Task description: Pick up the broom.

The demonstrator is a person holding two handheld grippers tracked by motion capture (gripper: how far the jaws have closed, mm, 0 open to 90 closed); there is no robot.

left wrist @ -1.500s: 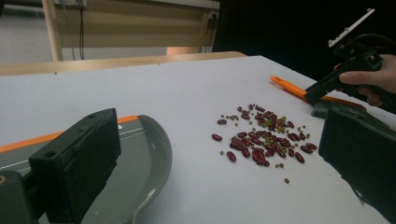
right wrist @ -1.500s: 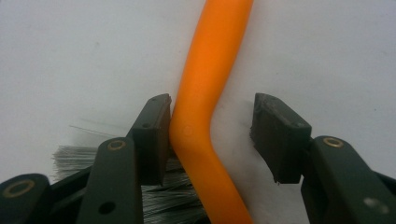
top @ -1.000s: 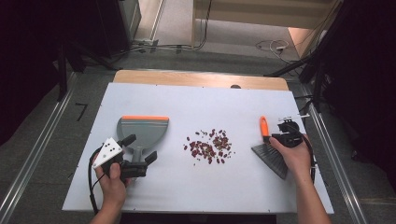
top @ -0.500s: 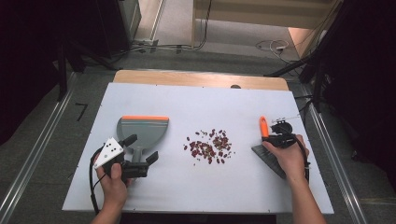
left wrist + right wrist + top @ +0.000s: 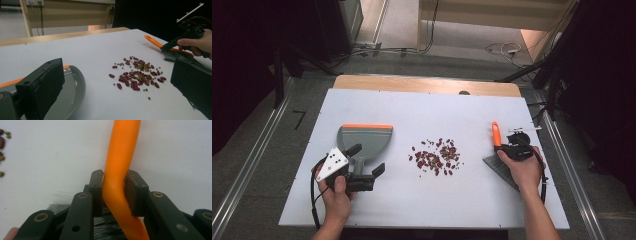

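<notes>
Orange-handled brush (image 5: 496, 136) with grey bristles, lying flat at the white table's right side, handle pointing away. Grey dustpan (image 5: 364, 141) with orange edge, lying at left. Between them, scattered red and green beans (image 5: 435, 156).

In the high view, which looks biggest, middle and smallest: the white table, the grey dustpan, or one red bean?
1. White table, by far the biggest.
2. Grey dustpan, middle.
3. One red bean, a tiny speck.

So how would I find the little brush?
Look at the white table, then right of the bean pile. The brush lies there, clamped in the right gripper. It alone has a thin orange handle; the dustpan is wide and grey.
</notes>
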